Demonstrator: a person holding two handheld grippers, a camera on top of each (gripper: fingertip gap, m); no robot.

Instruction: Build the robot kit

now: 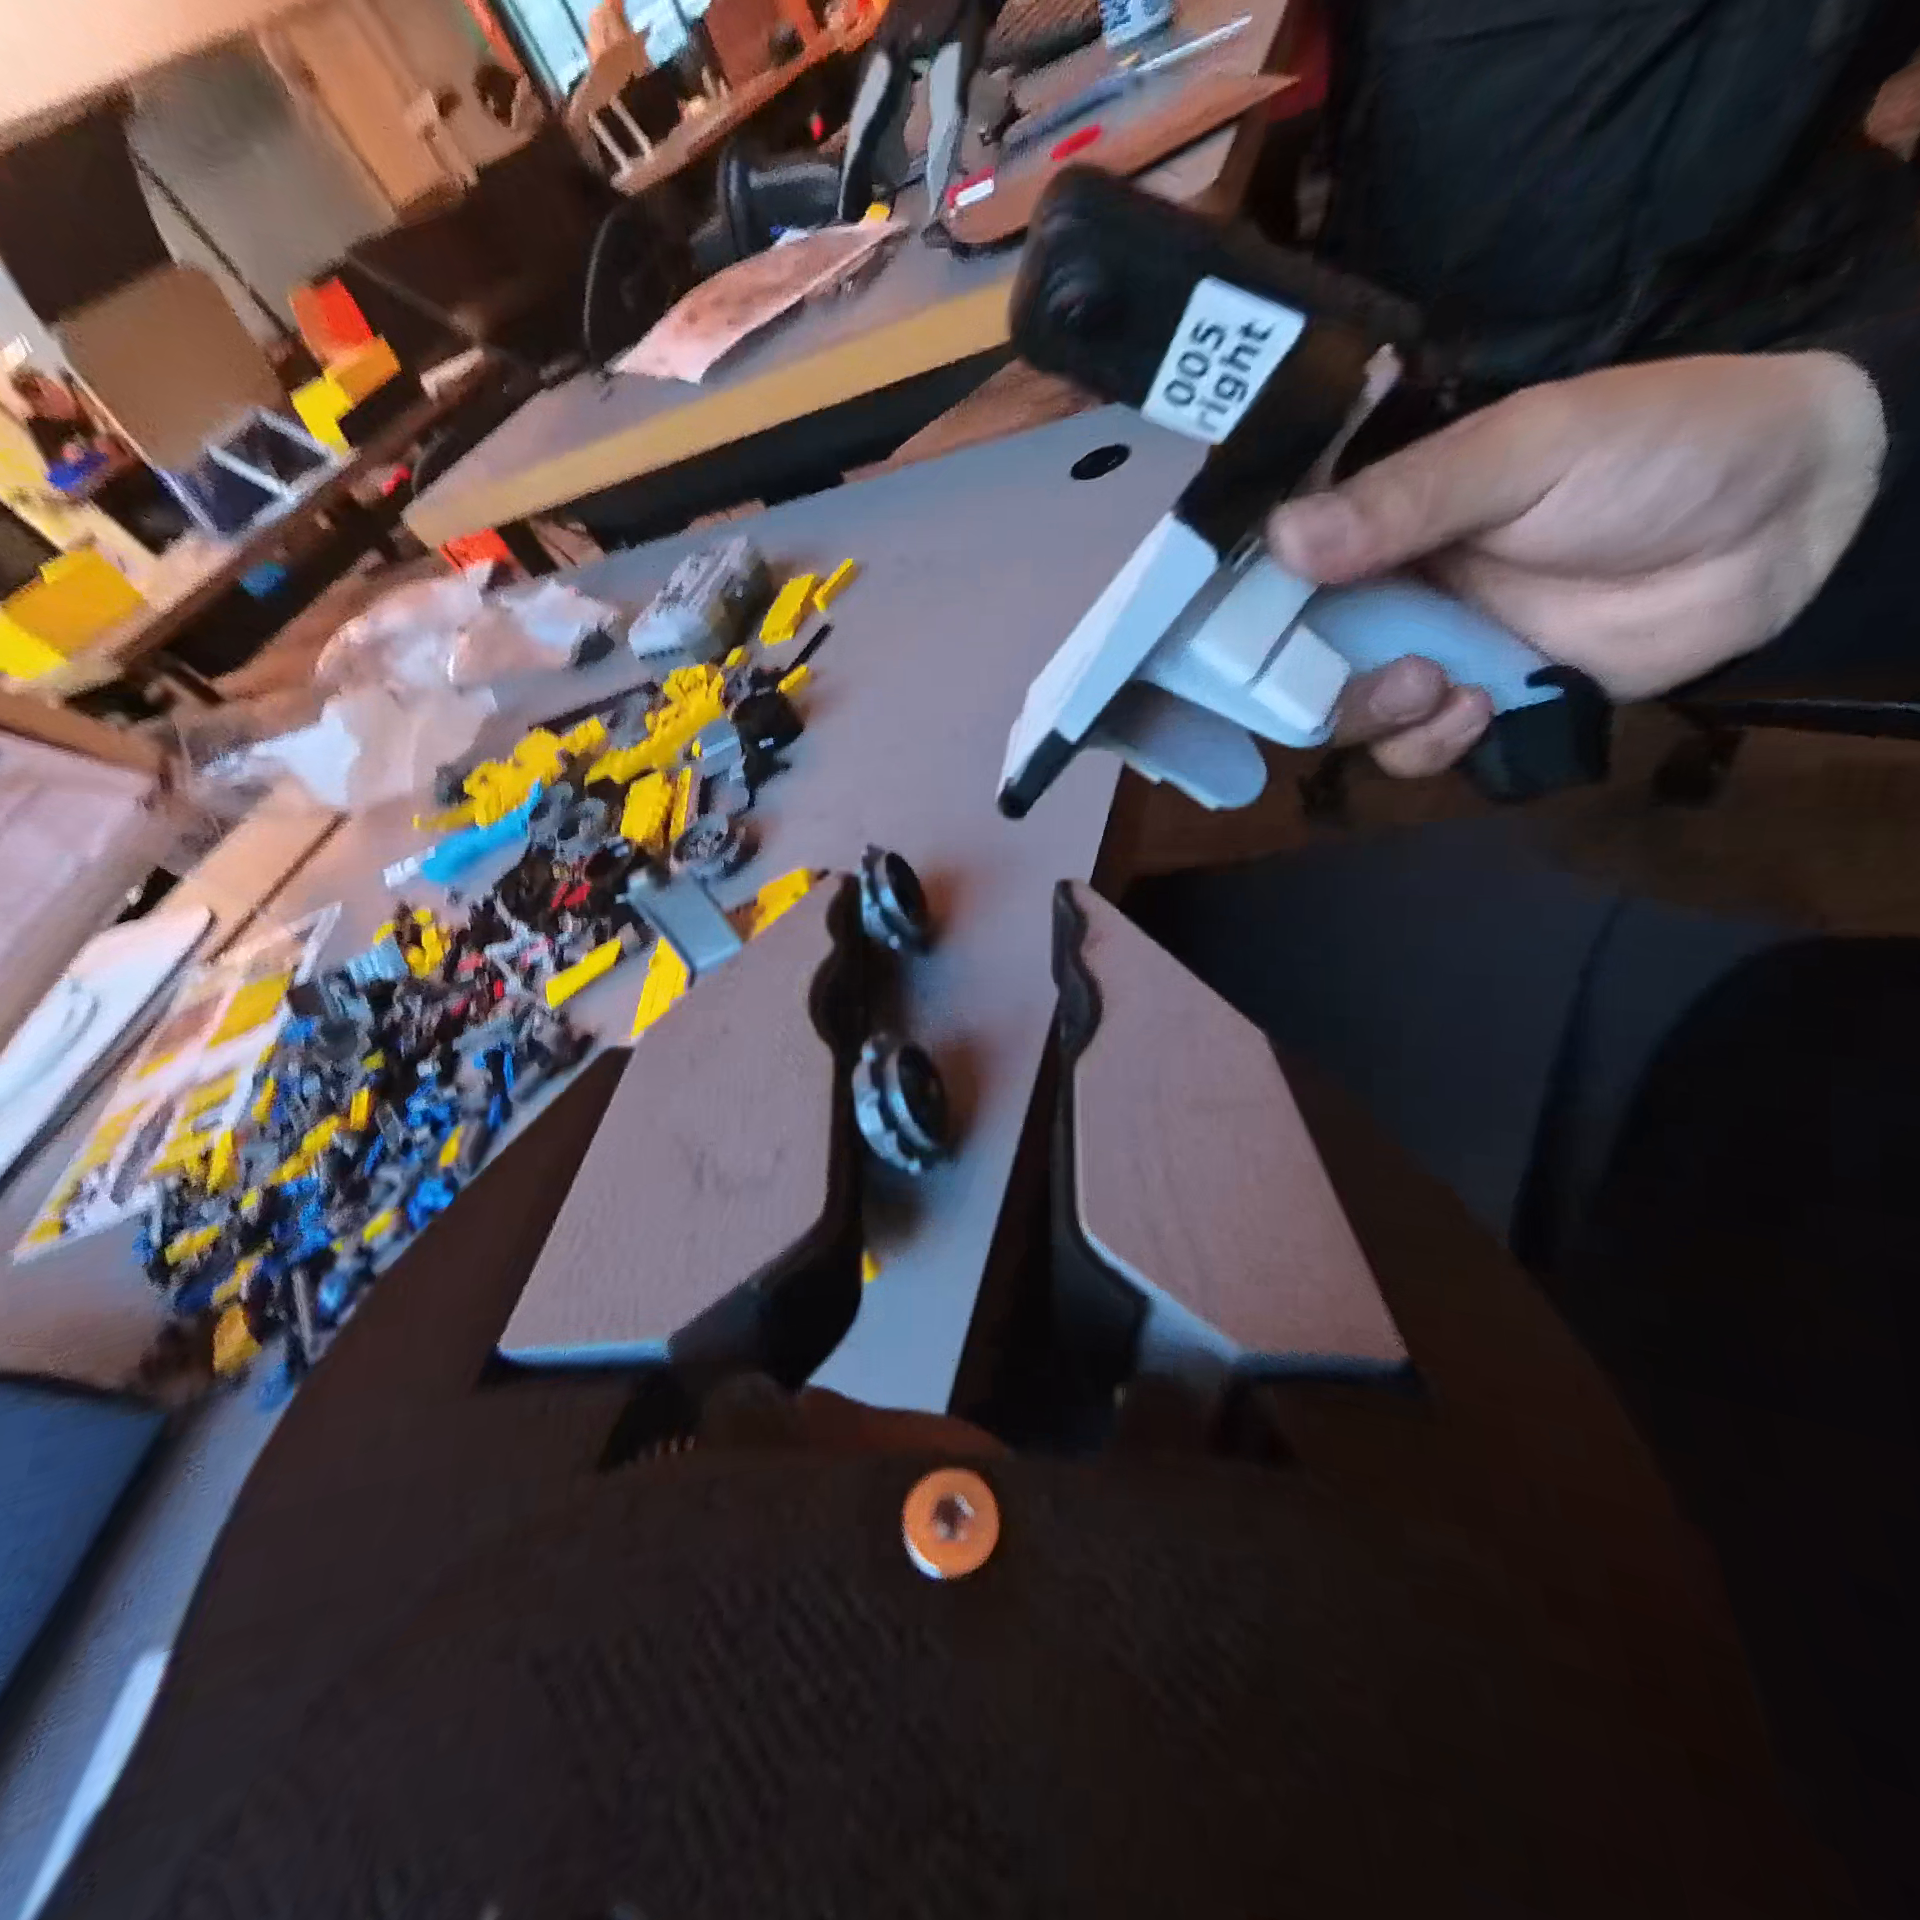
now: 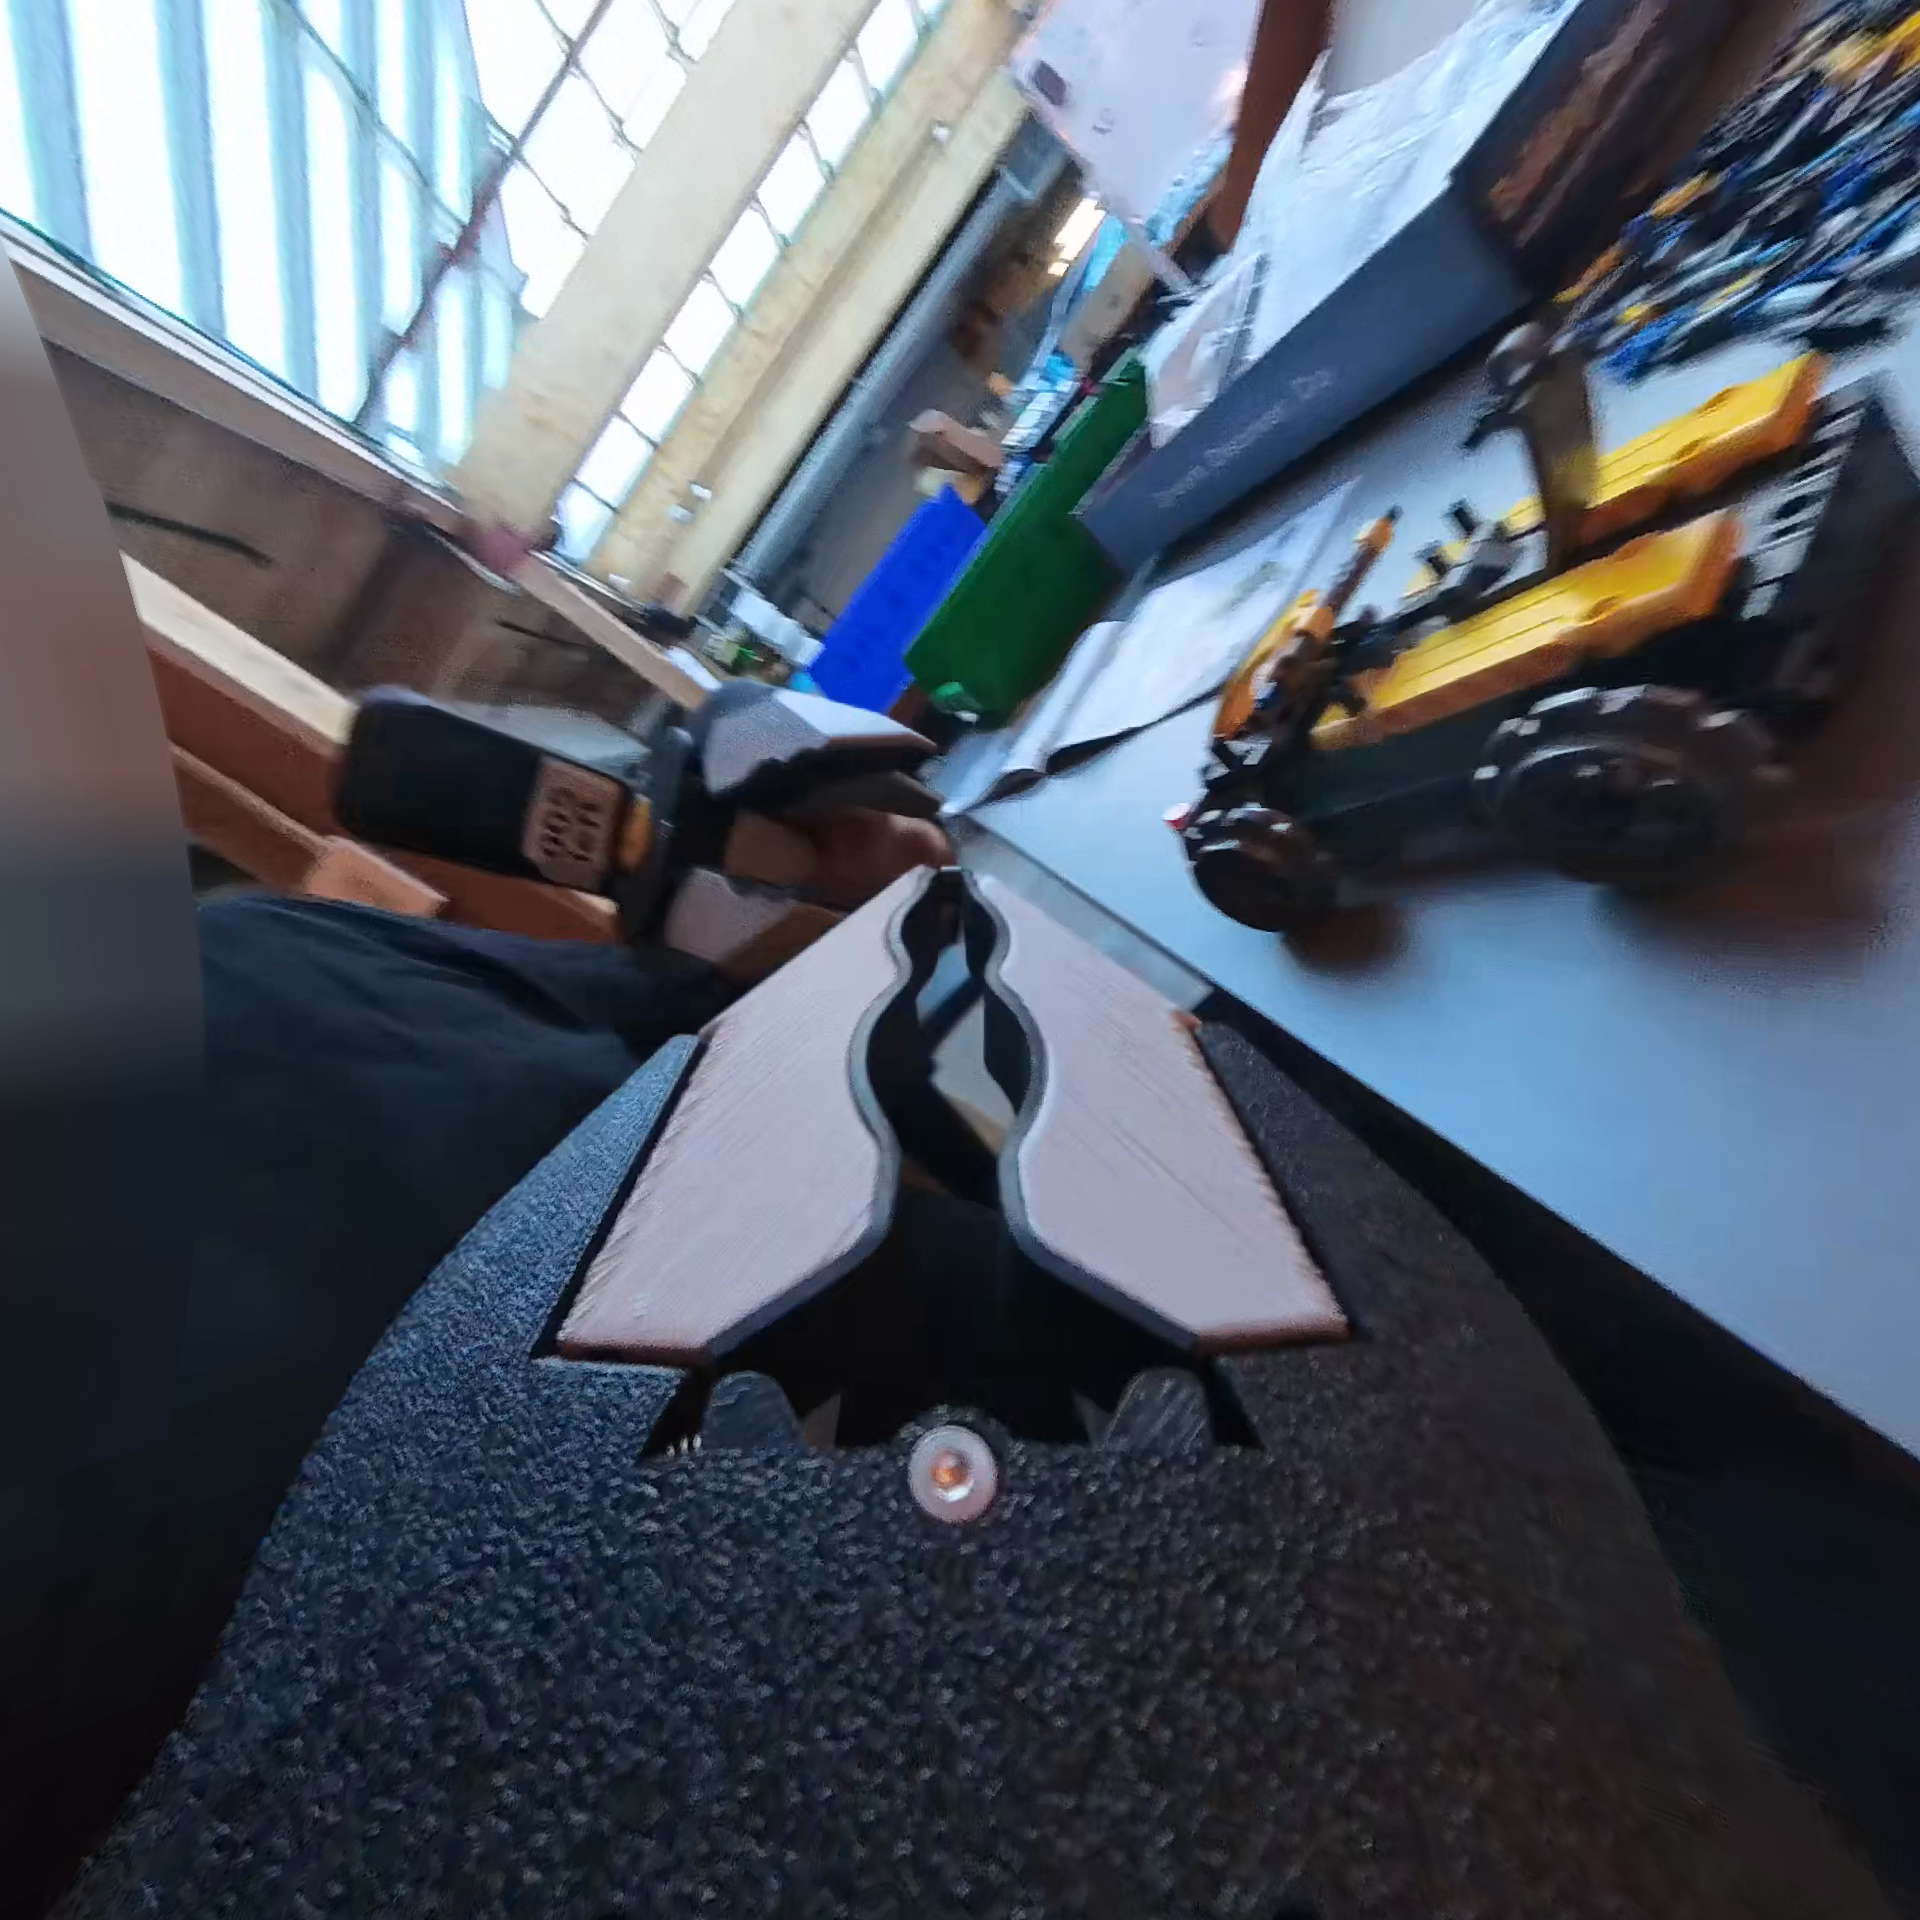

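My left gripper [image 1: 951,914] is open and empty, low over the grey table [image 1: 966,644]. Two small black and grey wheel hubs [image 1: 894,909] [image 1: 902,1101] lie on the table in the gap between its fingers, untouched. My right gripper [image 2: 951,883] is shut with its tips together and nothing visible in it. A hand holds it at the table's right edge [image 1: 1023,795]. A yellow and black brick-built vehicle [image 2: 1507,665] stands on the table [image 2: 1558,1091] to its right. The left gripper also shows in the right wrist view [image 2: 810,769].
A spread of loose yellow, black and blue bricks [image 1: 468,987] covers the table's left part, with clear bags [image 1: 416,665] and a booklet [image 1: 177,1060]. A grey box [image 2: 1299,395], blue bin [image 2: 894,603] and green bin [image 2: 1018,582] stand farther off. The person's dark lap [image 1: 1455,1039] is beside the table edge. The grippers are tip to tip, or close to it.
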